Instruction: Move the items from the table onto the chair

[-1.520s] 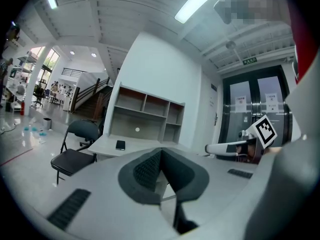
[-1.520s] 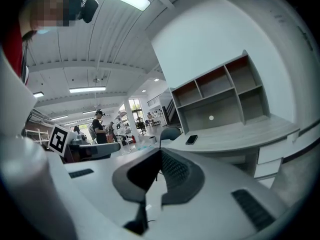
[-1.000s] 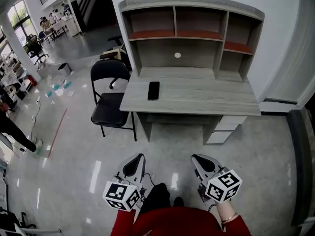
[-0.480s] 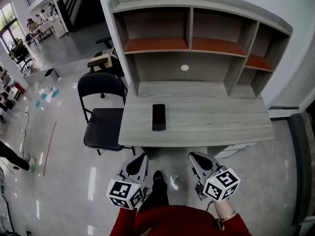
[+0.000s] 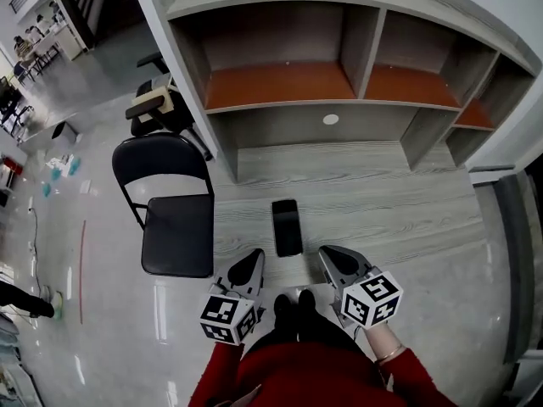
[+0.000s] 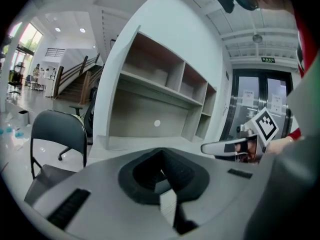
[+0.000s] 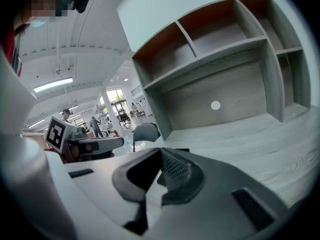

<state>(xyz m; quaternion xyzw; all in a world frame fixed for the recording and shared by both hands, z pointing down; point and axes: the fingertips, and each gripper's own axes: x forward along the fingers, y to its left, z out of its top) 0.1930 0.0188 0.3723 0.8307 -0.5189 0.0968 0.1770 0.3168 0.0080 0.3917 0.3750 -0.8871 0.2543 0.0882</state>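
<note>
**Black phone (image 5: 287,225) flat on the desk (image 5: 386,214); both sets of jaws closed on nothing**

1. At the far left of the head view, locate the chair (image 5: 176,242). It is a black folding type and stands on the glossy floor (image 5: 102,253) just beside the left end of the desk. Its seat is bare. An office chair (image 5: 154,107) stands behind it, further from you.

2. Check the left gripper (image 5: 254,259). You hold it at the front edge of the desk, pointing toward the shelf unit (image 5: 362,45). In the left gripper view its jaws are together, with no object between them.

3. Locate the phone. It lies face up on the grey wood-grain surface, near the front edge and toward the left half of the desk. Its long side runs away from you. In the head view it sits between the two gripper tips and slightly ahead of them. Neither gripper touches it.

4. Check the right gripper (image 5: 327,254). It is level with the left one, just to the right of the phone. In the right gripper view its jaws are together and hold nothing.

5. To the right, the desk surface is bare wood up to the shelf unit's side compartments.
</note>
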